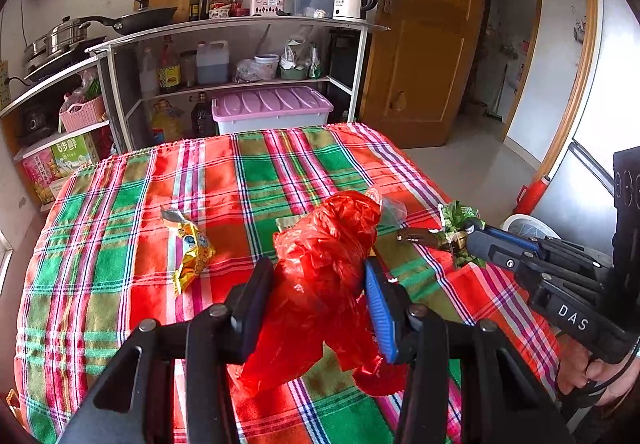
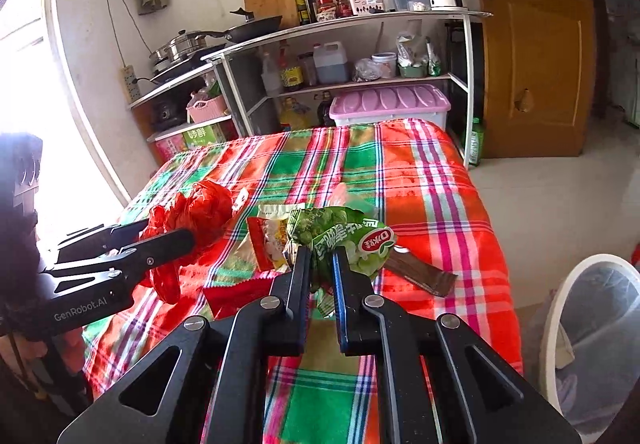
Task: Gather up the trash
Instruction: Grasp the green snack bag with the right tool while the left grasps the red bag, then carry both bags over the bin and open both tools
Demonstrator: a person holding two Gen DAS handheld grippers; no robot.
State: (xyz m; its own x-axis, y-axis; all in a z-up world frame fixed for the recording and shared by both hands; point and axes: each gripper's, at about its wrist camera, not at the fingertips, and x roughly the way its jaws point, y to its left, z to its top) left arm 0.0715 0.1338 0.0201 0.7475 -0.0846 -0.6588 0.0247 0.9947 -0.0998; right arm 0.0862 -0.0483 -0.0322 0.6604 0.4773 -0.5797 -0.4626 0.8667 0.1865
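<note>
A crumpled red plastic bag [image 1: 324, 276] fills the gap between my left gripper's [image 1: 318, 276] fingers, which are shut on it above the plaid tablecloth [image 1: 120, 244]. The same red plastic bag [image 2: 192, 220] and left gripper [image 2: 160, 240] show at the left of the right wrist view. My right gripper [image 2: 322, 264] is shut on a green snack wrapper [image 2: 344, 240], lifted a little off the cloth; from the left wrist view the green snack wrapper [image 1: 460, 232] sits at the right gripper's [image 1: 470, 238] tips. A yellow wrapper [image 1: 192, 252], a red-white packet [image 2: 266, 244] and a brown wrapper [image 2: 424, 274] lie on the table.
A white bin lined with a clear bag [image 2: 596, 332] stands on the floor right of the table. Kitchen shelves [image 1: 240, 56] with bottles and a pink-lidded box [image 1: 272, 106] stand behind the table. A wooden door [image 1: 424, 36] is at the back right. A hand [image 1: 600, 376] grips the right tool.
</note>
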